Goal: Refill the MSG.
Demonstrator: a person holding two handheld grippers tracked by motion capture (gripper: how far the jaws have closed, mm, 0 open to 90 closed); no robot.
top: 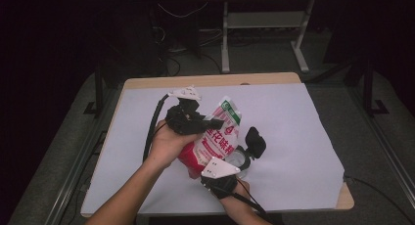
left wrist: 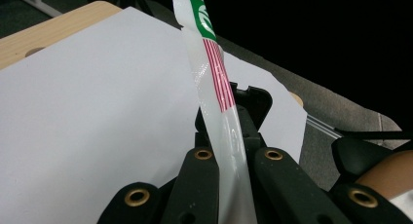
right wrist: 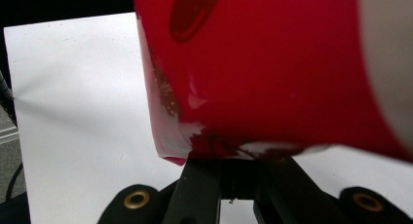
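Two grippers hold one red-and-white plastic seasoning pouch [top: 214,137] tilted above the middle of the desk [top: 293,117]. The left gripper [top: 211,123] has its fingers clamped on the pouch's flat white side seam. The right gripper [top: 204,170] pinches the red bottom edge, nearer. A round container with black flip lid [top: 247,151] stands just right of the pouch.

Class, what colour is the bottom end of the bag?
Red; the bag shows this best in the right gripper view.
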